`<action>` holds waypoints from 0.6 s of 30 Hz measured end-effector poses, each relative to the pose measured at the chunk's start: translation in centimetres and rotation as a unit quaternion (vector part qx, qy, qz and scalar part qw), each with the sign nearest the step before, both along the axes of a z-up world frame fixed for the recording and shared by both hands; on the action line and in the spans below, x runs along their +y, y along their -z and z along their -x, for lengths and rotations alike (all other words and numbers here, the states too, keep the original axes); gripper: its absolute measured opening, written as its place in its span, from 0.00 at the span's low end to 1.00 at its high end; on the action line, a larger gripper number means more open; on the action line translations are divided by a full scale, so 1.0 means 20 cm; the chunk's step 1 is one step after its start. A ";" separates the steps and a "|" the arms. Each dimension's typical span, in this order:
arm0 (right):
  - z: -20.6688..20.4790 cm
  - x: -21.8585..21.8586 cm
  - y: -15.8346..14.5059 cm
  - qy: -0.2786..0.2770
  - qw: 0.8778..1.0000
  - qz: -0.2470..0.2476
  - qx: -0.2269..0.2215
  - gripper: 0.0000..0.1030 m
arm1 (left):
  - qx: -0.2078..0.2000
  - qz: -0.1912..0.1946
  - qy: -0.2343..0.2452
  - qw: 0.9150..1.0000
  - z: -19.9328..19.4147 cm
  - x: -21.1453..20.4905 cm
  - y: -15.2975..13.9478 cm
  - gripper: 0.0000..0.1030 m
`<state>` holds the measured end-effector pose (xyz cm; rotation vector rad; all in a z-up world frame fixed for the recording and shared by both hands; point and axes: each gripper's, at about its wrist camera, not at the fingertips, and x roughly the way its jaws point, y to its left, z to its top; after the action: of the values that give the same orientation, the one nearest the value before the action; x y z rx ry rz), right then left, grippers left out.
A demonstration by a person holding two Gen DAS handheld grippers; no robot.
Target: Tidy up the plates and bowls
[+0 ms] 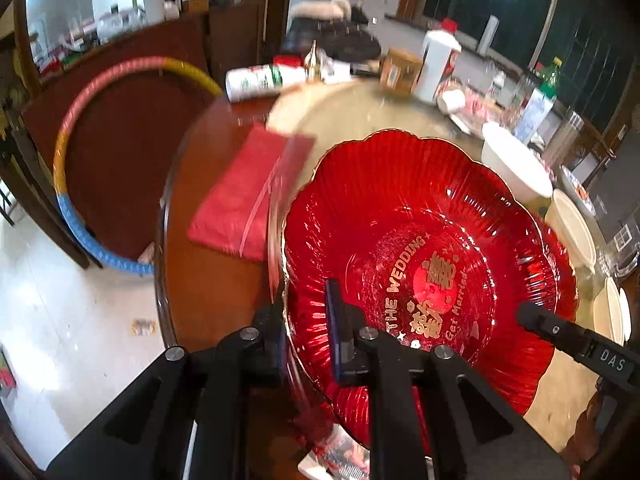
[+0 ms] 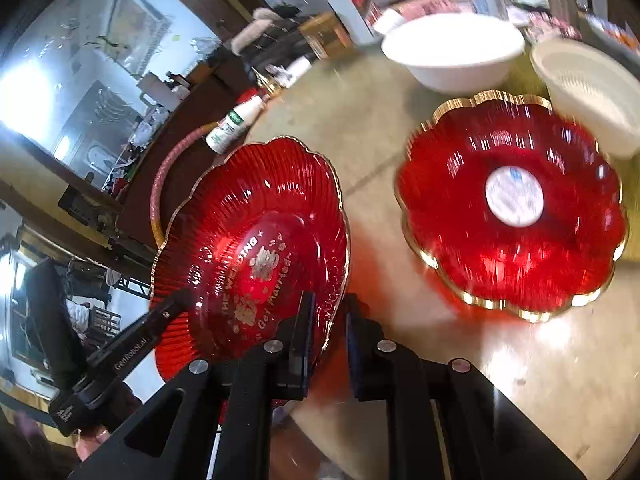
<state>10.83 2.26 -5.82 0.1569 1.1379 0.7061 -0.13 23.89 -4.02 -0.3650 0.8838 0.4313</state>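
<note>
- Red wedding plate (image 1: 424, 264), gilt scalloped rim, gold lettering in the well: held off the table, its rim between the fingers of both your grippers.
- Left gripper (image 1: 308, 332): fingers closed on the plate's near rim, one pad (image 1: 334, 320) inside the well, the other beneath the edge.
- Right gripper (image 2: 330, 344): rim passes between its fingers; a narrow gap shows, so you cannot tell whether the pads truly clamp.
- Second red plate (image 2: 512, 204), white round label at its centre: on the table ahead and right of the right fingers, well apart from the held one.
- White bowl (image 2: 452, 50) and ribbed white bowl (image 2: 592, 92): beyond the second plate, the ribbed one just beside its far rim.
- Risk: glossy thin rim, pinched at the edge only; if your hands drift apart or twist unevenly, it may slip or tilt out.
- Risk: lowering it off-centre onto the second plate could chip the gilt scallops or nudge the ribbed bowl.
- Left view only: red cloth (image 1: 248, 196) left of the fingers, hoop (image 1: 76, 184).
- Right view only: the second plate, the likely stacking spot.
</note>
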 end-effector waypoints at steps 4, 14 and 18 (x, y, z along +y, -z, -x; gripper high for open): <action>-0.03 0.04 0.01 -0.007 1.000 0.004 -0.002 0.13 | 0.001 0.010 -0.013 1.000 -0.04 0.05 0.01 0.13; -0.06 0.05 0.08 -0.010 1.000 0.016 0.015 0.14 | 0.033 0.039 -0.013 0.999 -0.04 0.05 0.14 0.14; -0.06 0.04 0.10 -0.017 0.999 0.011 0.029 0.18 | 0.034 0.033 -0.010 0.999 -0.04 0.04 0.13 0.15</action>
<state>12.05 3.09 -7.84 0.1407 1.2067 0.7220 0.62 24.75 -6.66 -0.4219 0.9620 0.4362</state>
